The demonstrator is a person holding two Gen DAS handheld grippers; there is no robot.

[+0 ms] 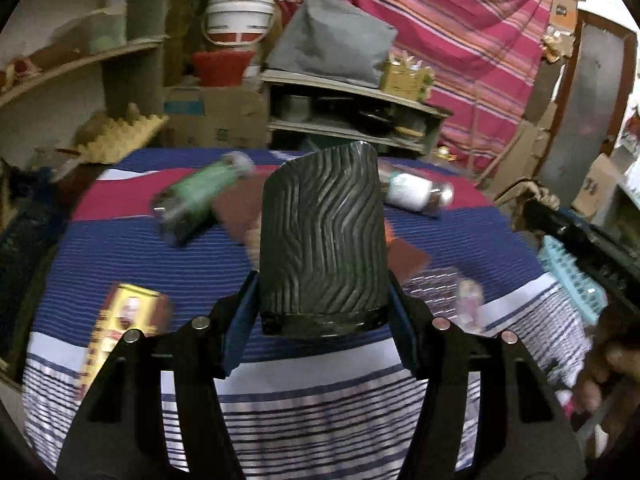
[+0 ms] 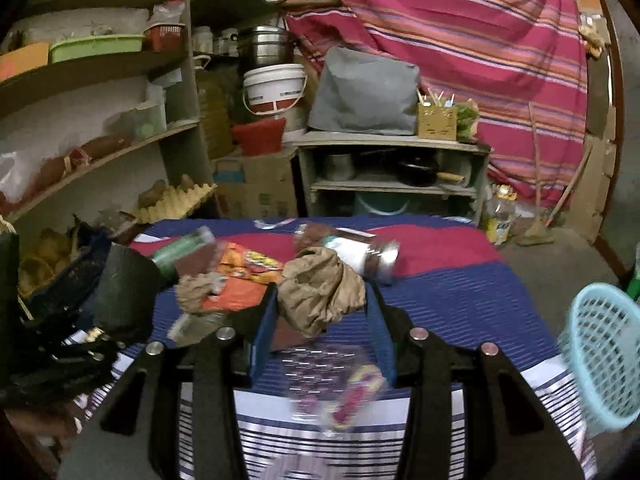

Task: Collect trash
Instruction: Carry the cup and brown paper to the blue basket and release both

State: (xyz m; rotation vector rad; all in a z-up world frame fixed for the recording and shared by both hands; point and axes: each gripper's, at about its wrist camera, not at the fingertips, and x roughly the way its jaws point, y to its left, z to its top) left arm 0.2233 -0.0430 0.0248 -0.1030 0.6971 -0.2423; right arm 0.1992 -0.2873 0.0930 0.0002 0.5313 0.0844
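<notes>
My left gripper (image 1: 322, 314) is shut on a black ribbed cup (image 1: 324, 240), which stands upright between the blue pads above the table. The same cup (image 2: 124, 292) shows at the left edge of the right wrist view. My right gripper (image 2: 322, 306) is shut on a crumpled brown paper (image 2: 320, 288), lifted off the cloth. On the table lie a green can (image 1: 200, 196), a white-labelled jar (image 1: 416, 192), a yellow box (image 1: 124, 320), an orange snack wrapper (image 2: 240, 276), a second brown paper scrap (image 2: 196, 292) and a clear wrapper with pink print (image 2: 340, 384).
A blue, red and white striped cloth (image 2: 460, 292) covers the table. A turquoise plastic basket (image 2: 604, 356) sits off the table's right edge. Shelves (image 2: 100, 120), a low cabinet (image 2: 392, 160) and a white bucket (image 2: 276, 88) stand behind, before a hanging striped cloth.
</notes>
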